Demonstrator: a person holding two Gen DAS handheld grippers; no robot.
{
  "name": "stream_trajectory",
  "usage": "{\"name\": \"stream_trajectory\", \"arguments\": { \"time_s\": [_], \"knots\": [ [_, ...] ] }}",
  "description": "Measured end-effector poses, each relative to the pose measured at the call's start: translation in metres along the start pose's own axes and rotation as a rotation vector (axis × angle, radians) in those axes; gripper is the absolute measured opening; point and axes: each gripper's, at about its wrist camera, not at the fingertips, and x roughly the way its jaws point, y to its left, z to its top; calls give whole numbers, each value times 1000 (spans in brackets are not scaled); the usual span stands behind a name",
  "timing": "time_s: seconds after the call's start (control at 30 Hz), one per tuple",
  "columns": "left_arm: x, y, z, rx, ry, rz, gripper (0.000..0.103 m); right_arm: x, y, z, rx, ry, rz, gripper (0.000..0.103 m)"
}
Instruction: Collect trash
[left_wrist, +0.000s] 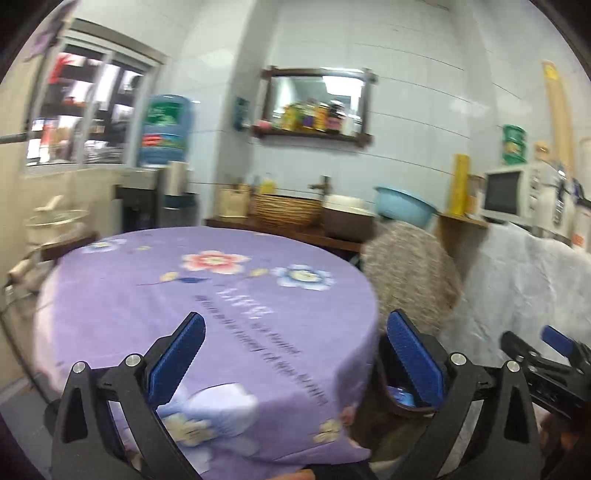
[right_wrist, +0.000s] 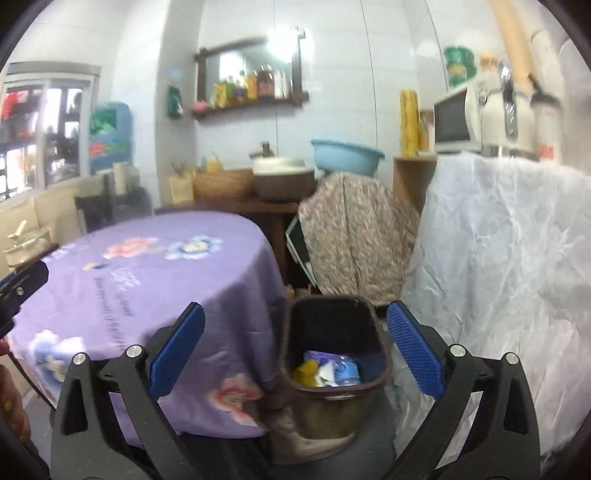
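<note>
Left gripper (left_wrist: 295, 360) with fingers spread wide and holding nothing above the purple tablecloth (left_wrist: 207, 314), right gripper (right_wrist: 295, 350) likewise apart and unladen over the brown bin (right_wrist: 332, 398), trash wrappers (right_wrist: 328, 371) inside it, right of the table.

Soft, even indoor light is filling both fisheye views, with daylight coming through the window (left_wrist: 92, 110) at upper left. Glare is washing out the mirror (right_wrist: 251, 70) near the top centre of the right wrist view — a bright white patch. Motion blur is smearing the left wrist view, softening the print on the purple tablecloth (left_wrist: 207, 306). Straight lines are bowing toward the edges, and black corners are ringing each circular frame.
</note>
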Motion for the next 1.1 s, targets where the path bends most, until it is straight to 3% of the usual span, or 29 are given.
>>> {"name": "stream_trajectory", "arguments": {
  "time_s": [0.07,0.23,0.43,1.1],
  "knots": [
    [-18,7,-3,-19,-32,51,98,-19,16,-2,-30,-54,22,97],
    [-47,1,-18,46,-97,85,98,-47,36,-15,-109,-103,33,97],
    [-57,7,-36,20,-60,67,98,-60,35,-21,-114,-93,51,97],
    [-62,7,-36,30,-83,74,98,-61,34,-20,-116,-94,49,97]
  ]
}}
